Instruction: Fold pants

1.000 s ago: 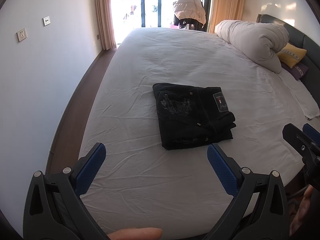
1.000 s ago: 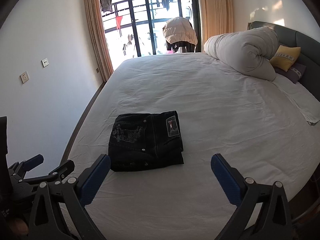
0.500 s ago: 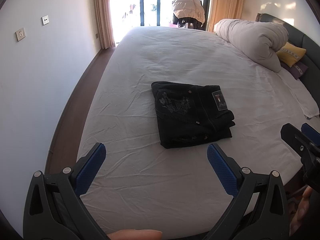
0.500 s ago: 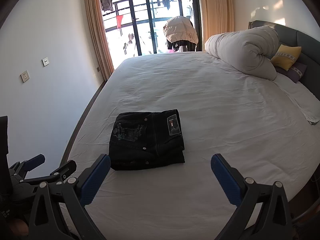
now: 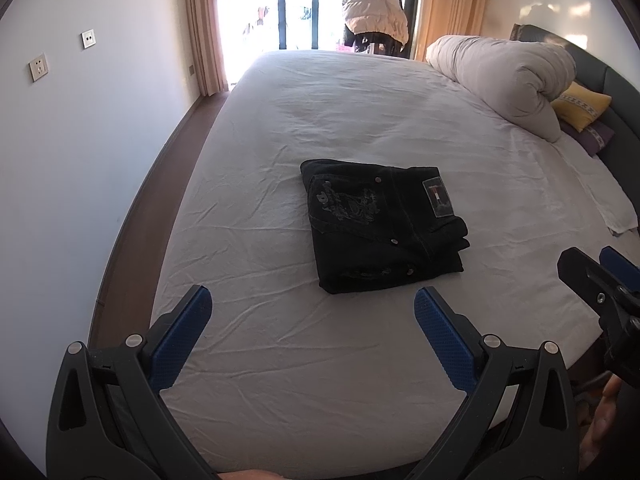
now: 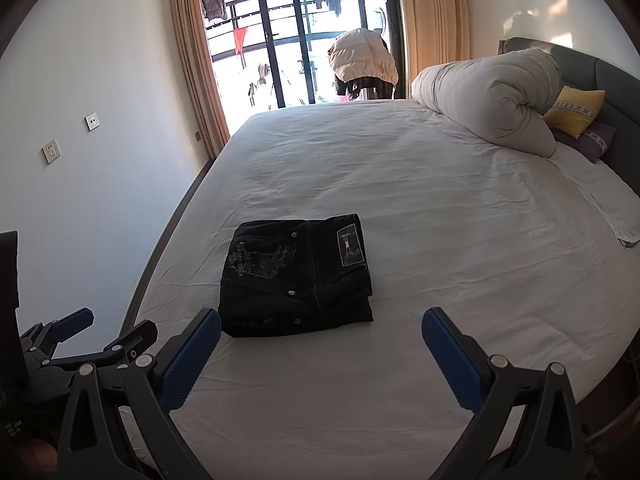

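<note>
— Fingers [image 5: 444,340] on our left gripper [image 5: 312,320] are spread wide with nothing between them, and the right gripper [image 6: 320,340] is just as wide and just as empty.

— So where are the pants [image 5: 380,232]?

— Lying on the bed [image 5: 360,120], a compact dark rectangle toward its near half, well apart from both of us. Over the last second we've barely shifted — the bundle has drifted a touch farther off in both views, which we read as us backing away.

— Meaning the folding is done?

— We judge so. Nothing is held, and the stack sits squared, several layers thick at its right edge.

— What's the cloth like?

— Black denim by the look of it, stiff enough to keep its edges, with small metal rivets, a pale printed motif on a pocket and a rectangular patch [image 6: 350,246] at the waistband. Under it the white sheet is soft and finely creased. A rolled duvet [image 6: 492,100] and a yellow cushion [image 6: 576,110] lie by the headboard.
</note>
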